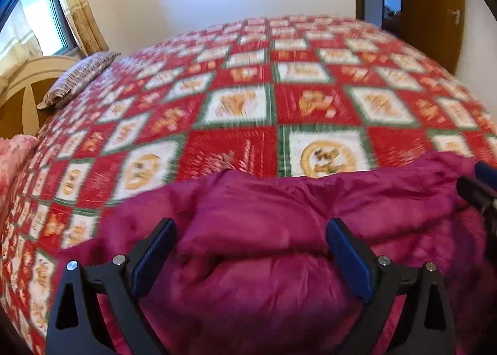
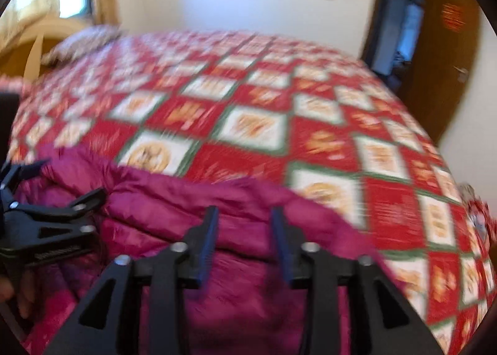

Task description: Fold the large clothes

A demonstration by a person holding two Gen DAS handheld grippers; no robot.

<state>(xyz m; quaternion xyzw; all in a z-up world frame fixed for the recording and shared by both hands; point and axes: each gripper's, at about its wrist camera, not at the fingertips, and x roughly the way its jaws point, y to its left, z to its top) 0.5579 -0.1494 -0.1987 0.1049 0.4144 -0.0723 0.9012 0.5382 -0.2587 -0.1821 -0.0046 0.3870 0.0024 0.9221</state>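
Note:
A bulky magenta padded jacket (image 1: 273, 224) lies bunched at the near edge of the bed; it also shows in the right wrist view (image 2: 174, 199). My left gripper (image 1: 250, 231) is open, its blue pads wide apart above a puffed fold of the jacket. My right gripper (image 2: 243, 215) is open with a narrower gap, over the jacket's right part. The left gripper also shows at the left of the right wrist view (image 2: 56, 190), and the right gripper at the right edge of the left wrist view (image 1: 478, 181). Both views are motion-blurred.
The bed carries a red, white and green checked quilt (image 1: 279, 100). A striped pillow (image 1: 77, 78) and a wooden headboard (image 1: 28, 88) are at the far left. A pink cloth (image 1: 15, 153) lies at the left edge. A wooden door (image 1: 431, 4) stands at the far right.

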